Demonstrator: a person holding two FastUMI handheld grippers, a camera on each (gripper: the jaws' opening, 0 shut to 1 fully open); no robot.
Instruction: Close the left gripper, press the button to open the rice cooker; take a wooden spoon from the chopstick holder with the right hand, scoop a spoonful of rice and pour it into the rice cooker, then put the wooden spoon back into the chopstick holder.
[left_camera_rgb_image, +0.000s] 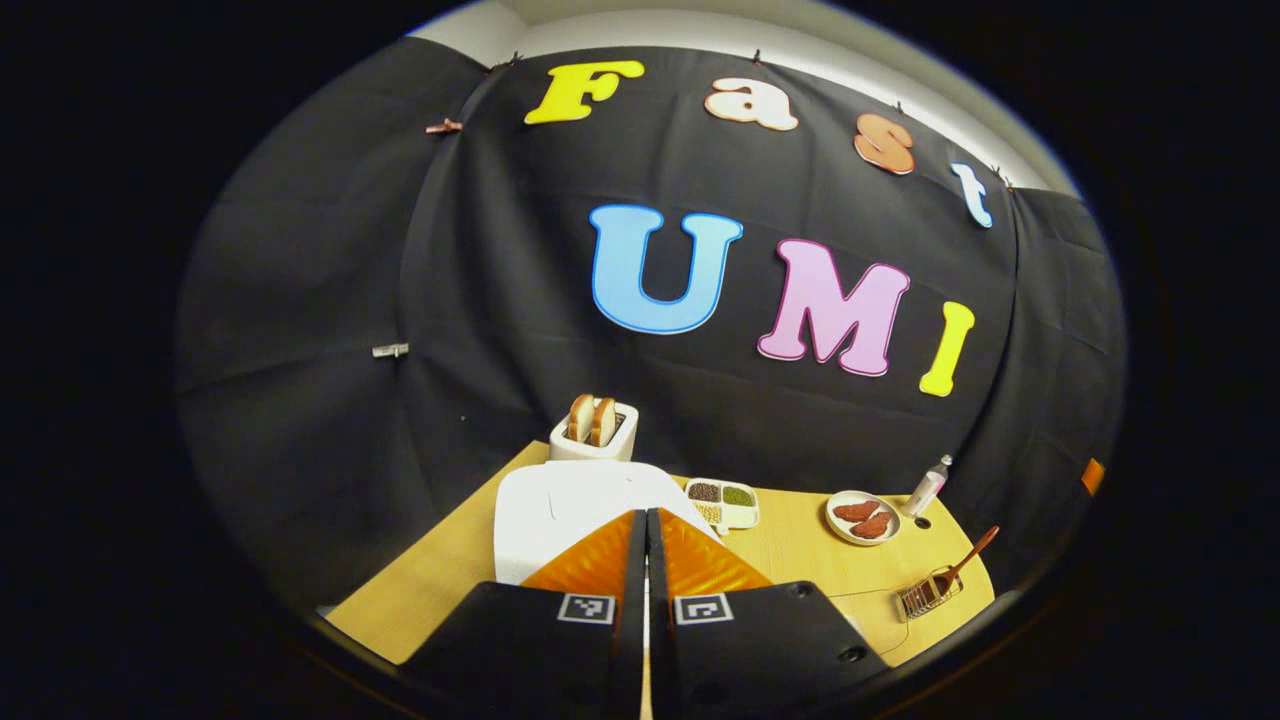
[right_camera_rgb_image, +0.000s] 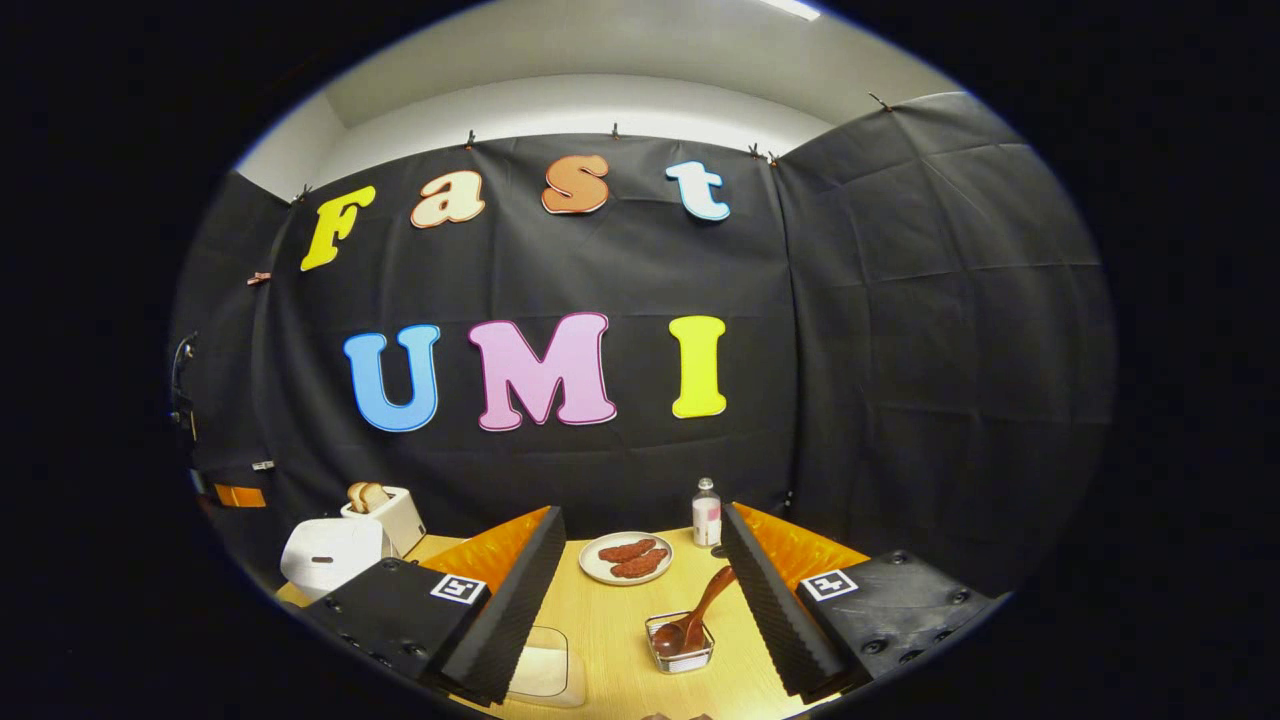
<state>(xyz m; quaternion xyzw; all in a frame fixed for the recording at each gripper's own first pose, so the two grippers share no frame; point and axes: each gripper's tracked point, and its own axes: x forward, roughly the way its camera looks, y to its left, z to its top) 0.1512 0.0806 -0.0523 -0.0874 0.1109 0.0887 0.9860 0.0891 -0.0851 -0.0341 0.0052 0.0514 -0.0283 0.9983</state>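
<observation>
right gripper (right_camera_rgb_image: 640, 590) jaws wide apart above wooden spoon (right_camera_rgb_image: 693, 620) in chopstick holder (right_camera_rgb_image: 680, 645).

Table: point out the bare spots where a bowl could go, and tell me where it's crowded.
Bare wood on the table lies between the plate and the holder, in front of the plate. Another bare strip runs left of the rice cooker. It is crowded behind the rice cooker, where the toaster and the grain tray stand close.

rice cooker (left_camera_rgb_image: 560, 515) front hidden behind claw (left_camera_rgb_image: 645, 540), grain tray (right_camera_rgb_image: 540, 668) partly hidden, its contents unclear
</observation>
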